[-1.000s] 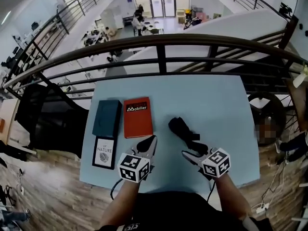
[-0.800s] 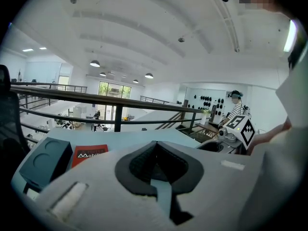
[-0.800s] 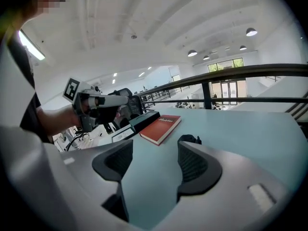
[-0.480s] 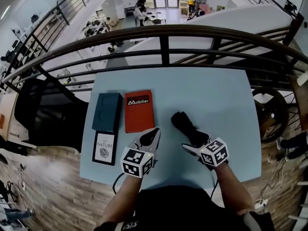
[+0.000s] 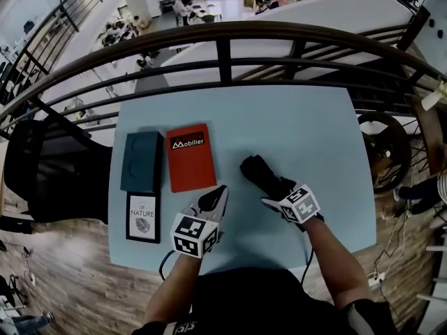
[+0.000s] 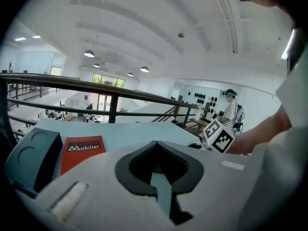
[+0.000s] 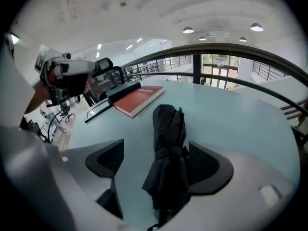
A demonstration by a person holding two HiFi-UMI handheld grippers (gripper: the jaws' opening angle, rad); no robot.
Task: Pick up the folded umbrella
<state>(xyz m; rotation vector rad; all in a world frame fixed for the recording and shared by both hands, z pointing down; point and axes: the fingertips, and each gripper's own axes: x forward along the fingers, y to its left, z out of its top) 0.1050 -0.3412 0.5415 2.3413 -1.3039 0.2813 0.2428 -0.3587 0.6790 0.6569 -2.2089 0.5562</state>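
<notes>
**What my views hide or cut off**

In the head view, my right gripper (image 5: pixel 278 194) covers the near end of the umbrella (image 5: pixel 258 172). Only one of its fingers (image 5: pixel 269 202) shows; the other is lost against the black fabric. In the right gripper view, the umbrella's near end drops behind the gripper's own body at the bottom edge. In the left gripper view, the body of my left gripper (image 6: pixel 161 189) hides the lower part of the red book (image 6: pixel 79 150), and the picture's dark rim cuts off the teal box (image 6: pixel 29 160). The fine print on the card (image 5: pixel 142 217) is too small to read. The head view's left edge cuts off the black chair (image 5: pixel 49 173).
</notes>
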